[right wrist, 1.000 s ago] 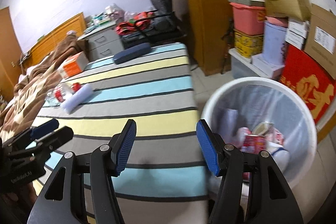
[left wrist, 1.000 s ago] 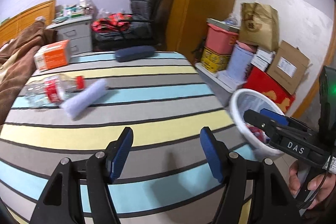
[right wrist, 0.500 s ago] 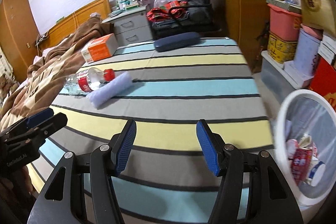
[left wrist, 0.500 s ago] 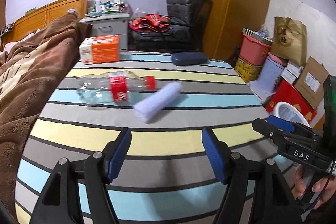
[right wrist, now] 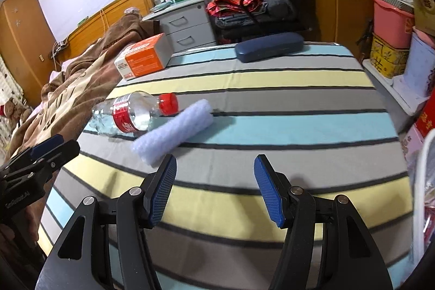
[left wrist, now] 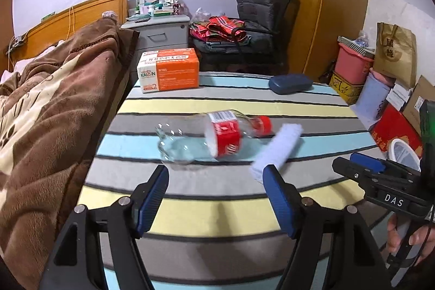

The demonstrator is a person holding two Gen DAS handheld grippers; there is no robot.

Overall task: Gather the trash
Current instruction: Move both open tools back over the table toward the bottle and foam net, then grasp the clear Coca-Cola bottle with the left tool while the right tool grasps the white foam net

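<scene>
Left gripper (left wrist: pixel 214 197) hangs over the striped table (left wrist: pixel 217 211) with its jaws apart and nothing between them; they have just been opening a little more. Ahead of it lies an empty plastic bottle (left wrist: pixel 206 137), and a white roll (left wrist: pixel 277 148) is just beyond its right finger.

From the right wrist, the right gripper (right wrist: pixel 214 192) is also open and holds nothing. The roll (right wrist: pixel 174 131) lies ahead on its left, touching the bottle (right wrist: pixel 130 113). A white bin's rim (right wrist: pixel 420 181) is at its right.

1. We see a clear glossy plastic bottle (left wrist: pixel 201 137) with a red paper-like label.
2. We see a pale fuzzy cloth roll (left wrist: pixel 280 147).
3. We see a matt striped woven tablecloth (left wrist: pixel 231 99).
4. We see a plush brown blanket (left wrist: pixel 46 110).
</scene>
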